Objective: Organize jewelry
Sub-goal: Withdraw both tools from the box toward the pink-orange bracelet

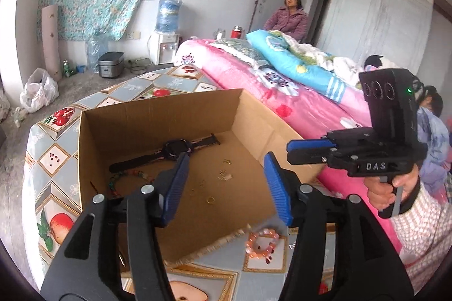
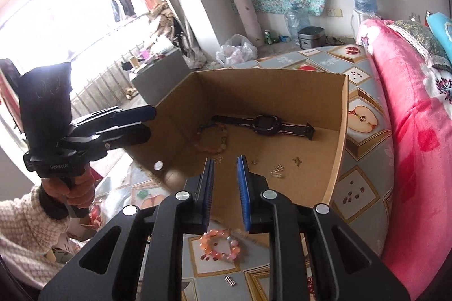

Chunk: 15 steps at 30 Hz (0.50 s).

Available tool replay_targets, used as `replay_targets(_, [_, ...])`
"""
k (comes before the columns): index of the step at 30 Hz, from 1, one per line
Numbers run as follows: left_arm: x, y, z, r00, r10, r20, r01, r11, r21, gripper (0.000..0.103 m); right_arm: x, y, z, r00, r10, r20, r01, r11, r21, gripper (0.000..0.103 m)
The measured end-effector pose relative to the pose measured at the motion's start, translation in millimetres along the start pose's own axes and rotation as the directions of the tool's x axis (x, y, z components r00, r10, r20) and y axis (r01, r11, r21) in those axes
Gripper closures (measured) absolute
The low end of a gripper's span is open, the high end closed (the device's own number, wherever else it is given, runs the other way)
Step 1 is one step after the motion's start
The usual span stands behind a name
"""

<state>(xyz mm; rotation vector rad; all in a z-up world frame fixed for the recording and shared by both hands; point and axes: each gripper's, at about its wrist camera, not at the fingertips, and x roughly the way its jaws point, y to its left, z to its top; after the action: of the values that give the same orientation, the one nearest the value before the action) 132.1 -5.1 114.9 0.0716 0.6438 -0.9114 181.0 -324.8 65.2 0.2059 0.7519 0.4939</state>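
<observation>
An open cardboard box (image 1: 158, 114) (image 2: 336, 131) lies on the patterned table. Inside are a black watch (image 1: 175, 149) (image 2: 265, 125), a bead bracelet (image 1: 121, 182) (image 2: 212, 140), a gold ring (image 1: 210, 199) and small earrings (image 1: 224, 173) (image 2: 278, 171). A pink-orange bead bracelet (image 1: 261, 243) (image 2: 219, 244) lies on the table in front of the box. My left gripper (image 1: 226, 188) is open and empty above the box's front. My right gripper (image 2: 225, 188) is open and empty, above the pink bracelet; it also shows in the left wrist view (image 1: 291, 152).
The table has a fruit-print cloth (image 1: 56, 159) (image 2: 364, 114). A bed with a pink quilt (image 1: 254, 80) (image 2: 418, 103) runs along the table's right side. A small metal spring (image 2: 230, 280) lies on the table near the front. A person (image 1: 288, 18) sits behind the bed.
</observation>
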Motion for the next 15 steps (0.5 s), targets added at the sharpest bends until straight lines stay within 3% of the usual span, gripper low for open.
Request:
replay_targets(2, [-13, -12, -19, 0.999, -0.040, 0.000, 0.040, 0.999, 0.014, 0.041, -10, 8, -16, 1.000, 0.014, 0.009, -0.014, 0.999, -0.032, 0.085])
replay_targets(5, [-20, -23, -46, 0.995, -0.085, -0.044, 0.085, 0.996, -0.001, 0.034, -13, 16, -46, 0.999, 0.018, -0.047, -0.020, 0.999, -0.044, 0.085])
replay_targets(10, [-7, -37, -88, 0.985, -0.036, -0.169, 0.035, 0.999, -0.006, 0.026, 3, 20, -97, 0.986, -0.031, -0.165, 0.028, 0.999, -0.020, 0.085])
replay_targets(15, [25, -44, -122, 0.954, 0.088, -0.286, -0.080, 0.996, 0.040, 0.025, 23, 21, -124, 0.970, -0.128, -0.208, 0.127, 0.992, -0.021, 0.085])
